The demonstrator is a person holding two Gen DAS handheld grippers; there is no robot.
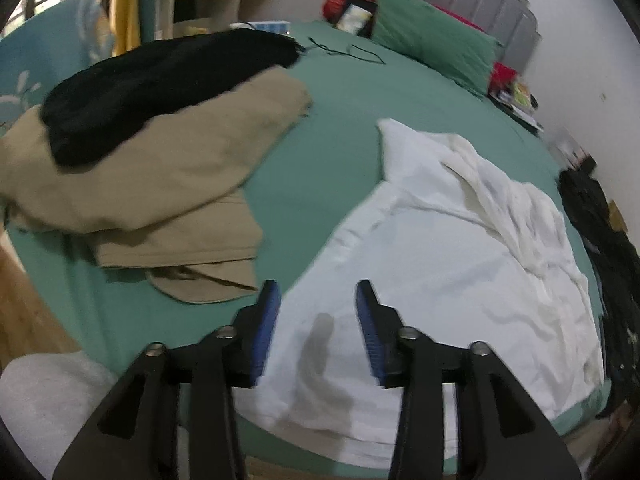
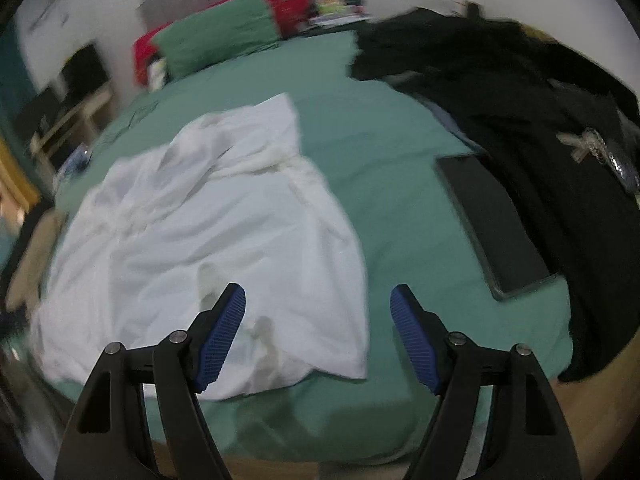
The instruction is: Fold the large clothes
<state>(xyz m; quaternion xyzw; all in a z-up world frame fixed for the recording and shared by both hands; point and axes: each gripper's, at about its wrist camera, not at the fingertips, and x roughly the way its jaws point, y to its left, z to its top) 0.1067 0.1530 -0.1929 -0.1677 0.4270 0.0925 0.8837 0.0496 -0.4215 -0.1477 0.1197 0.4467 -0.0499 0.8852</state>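
A large white garment (image 1: pixel 452 264) lies crumpled and partly spread on the green bed (image 1: pixel 332 140). It also shows in the right wrist view (image 2: pixel 208 236). My left gripper (image 1: pixel 318 292) is open and empty, above the garment's near left edge. My right gripper (image 2: pixel 318 296) is open wide and empty, above the garment's near right corner. Both have blue pads. A grey stain marks the cloth near its front hem.
A tan garment (image 1: pixel 160 176) with a black one (image 1: pixel 152 84) on top lies on the bed's left. Black clothes (image 2: pixel 520 120) and a dark flat tablet (image 2: pixel 492 220) lie on the right. Green pillow (image 1: pixel 432 36), red cushions and headboard at the back. Wooden floor below the bed's edge.
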